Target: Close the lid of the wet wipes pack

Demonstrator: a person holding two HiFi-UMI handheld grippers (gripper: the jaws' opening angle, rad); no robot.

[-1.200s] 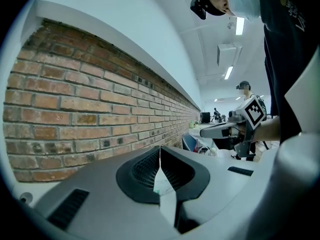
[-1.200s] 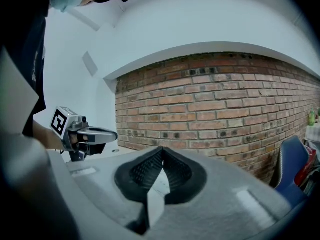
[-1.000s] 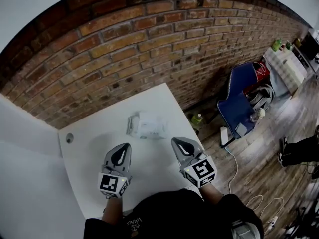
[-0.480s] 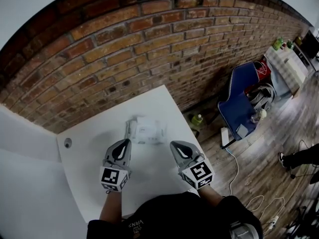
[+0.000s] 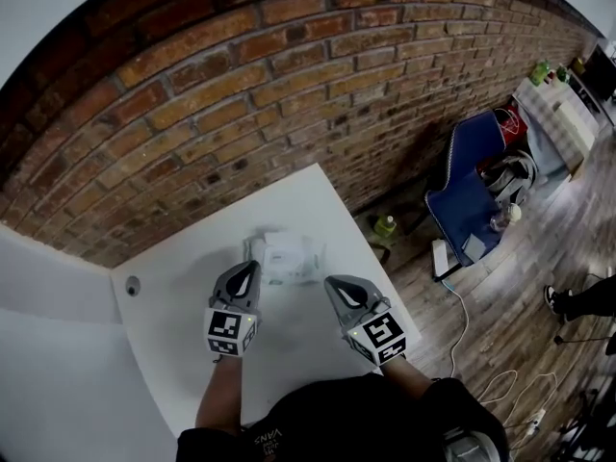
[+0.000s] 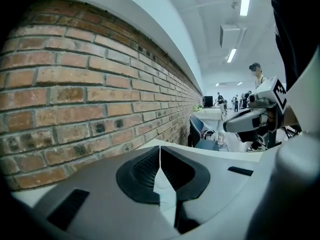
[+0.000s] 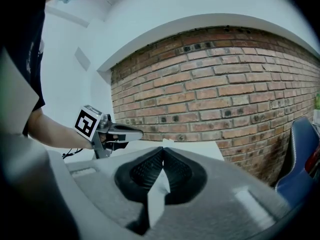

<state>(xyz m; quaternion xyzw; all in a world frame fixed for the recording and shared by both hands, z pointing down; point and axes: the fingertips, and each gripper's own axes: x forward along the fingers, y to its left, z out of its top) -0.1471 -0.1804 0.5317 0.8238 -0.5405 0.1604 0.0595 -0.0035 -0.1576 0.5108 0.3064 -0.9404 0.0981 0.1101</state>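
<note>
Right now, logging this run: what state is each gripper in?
Left gripper: shut, holding nothing.
Right gripper: shut, holding nothing.

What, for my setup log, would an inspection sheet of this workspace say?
Surface: white table, small round hole near its left corner.
Job's things: wipes pack lying flat near the far edge; lid state unclear.
Clutter: nothing seen.
Grippers: left gripper shut, empty, tip by the pack; right gripper shut, empty, apart from it.
Cables: white cable on the floor.
Surroundings: brick wall, blue chair, green bottle.
</note>
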